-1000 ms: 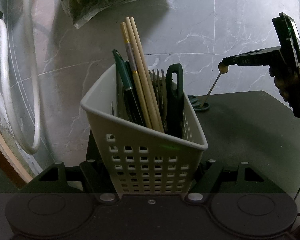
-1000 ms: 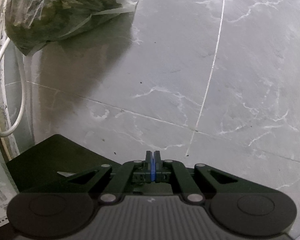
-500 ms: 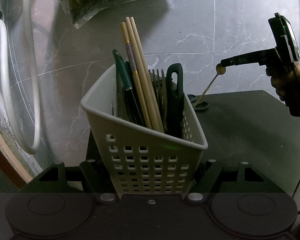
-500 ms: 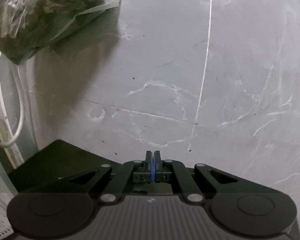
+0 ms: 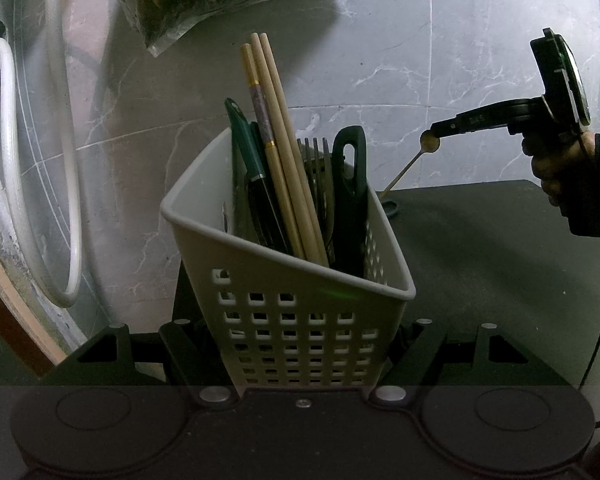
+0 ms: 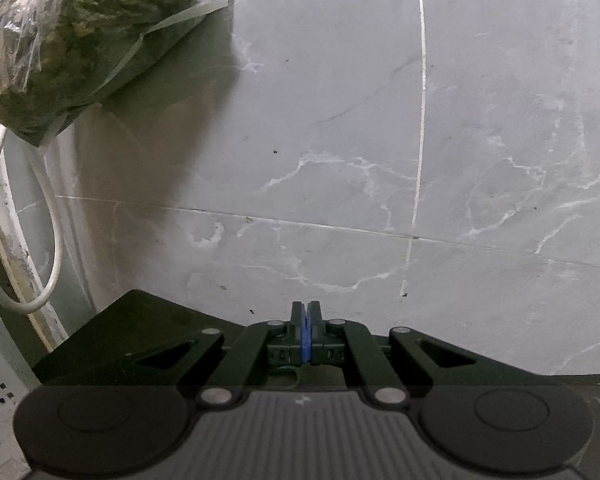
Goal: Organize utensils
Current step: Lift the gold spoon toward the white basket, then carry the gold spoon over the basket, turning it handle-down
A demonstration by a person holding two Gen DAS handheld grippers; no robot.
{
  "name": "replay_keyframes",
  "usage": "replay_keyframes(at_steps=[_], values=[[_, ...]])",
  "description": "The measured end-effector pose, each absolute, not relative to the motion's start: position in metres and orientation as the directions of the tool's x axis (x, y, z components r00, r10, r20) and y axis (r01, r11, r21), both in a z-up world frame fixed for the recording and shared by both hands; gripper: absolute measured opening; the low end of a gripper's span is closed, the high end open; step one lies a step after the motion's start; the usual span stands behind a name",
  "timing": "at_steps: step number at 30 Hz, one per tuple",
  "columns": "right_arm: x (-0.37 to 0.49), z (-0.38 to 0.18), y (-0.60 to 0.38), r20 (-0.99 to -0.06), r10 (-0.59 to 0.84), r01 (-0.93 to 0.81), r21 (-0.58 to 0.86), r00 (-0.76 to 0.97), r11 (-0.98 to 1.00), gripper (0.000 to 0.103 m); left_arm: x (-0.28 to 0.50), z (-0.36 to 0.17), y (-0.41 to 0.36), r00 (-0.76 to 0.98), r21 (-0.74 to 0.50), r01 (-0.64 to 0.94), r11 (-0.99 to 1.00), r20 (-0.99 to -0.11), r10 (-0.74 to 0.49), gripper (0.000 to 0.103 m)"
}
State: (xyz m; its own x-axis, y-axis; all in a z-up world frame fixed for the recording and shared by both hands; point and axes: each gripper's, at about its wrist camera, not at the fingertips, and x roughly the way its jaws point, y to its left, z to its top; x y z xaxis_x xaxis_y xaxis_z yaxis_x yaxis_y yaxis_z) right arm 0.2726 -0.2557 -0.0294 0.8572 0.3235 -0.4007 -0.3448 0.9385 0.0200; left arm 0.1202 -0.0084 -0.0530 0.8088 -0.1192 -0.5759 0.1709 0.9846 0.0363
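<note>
A pale slotted utensil basket (image 5: 300,312) sits between the fingers of my left gripper (image 5: 300,326), which is shut on its lower walls. In it stand wooden chopsticks (image 5: 278,140), a green-handled tool (image 5: 242,132), a fork (image 5: 316,160) and a black handle with a slot (image 5: 350,184). At the right of the left wrist view a hand holds my right gripper (image 5: 436,133), shut on the round end of a thin gold spoon (image 5: 429,143); its stem slants down-left behind the basket. The right wrist view shows the right gripper (image 6: 306,309) with blue pads pressed together, and the spoon is hidden there.
A black table top (image 5: 480,248) lies below both grippers, against a grey marble wall (image 6: 480,120). A dark green ring (image 5: 392,206) rests on the table behind the basket. A plastic bag of greens (image 6: 72,40) hangs upper left, with a white hose (image 5: 8,128) beside it.
The right gripper has rolled and shifted slightly left, so the spoon's stem leans further toward the basket. The left gripper and the basket have stayed still.
</note>
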Motion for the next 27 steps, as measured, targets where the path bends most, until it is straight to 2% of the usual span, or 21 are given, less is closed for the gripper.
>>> replay_keyframes(at_steps=[5,17,27], values=[[0.281,-0.033,-0.256,-0.409,0.321,-0.331,0.049,0.854,0.942,0.000,0.120,-0.053,-0.009,0.807,0.037,0.166,0.985,-0.579,-0.114,0.076],[0.306,-0.100,-0.309,-0.475,0.356,-0.182,0.374,0.805,0.909,0.000,0.125,-0.051,-0.009,0.794,0.039,0.161,0.986,-0.599,-0.106,0.077],[0.305,-0.113,-0.318,-0.486,0.379,-0.180,0.407,0.788,0.895,0.000,0.127,-0.051,-0.010,0.793,0.042,0.159,0.986,-0.601,-0.102,0.077]])
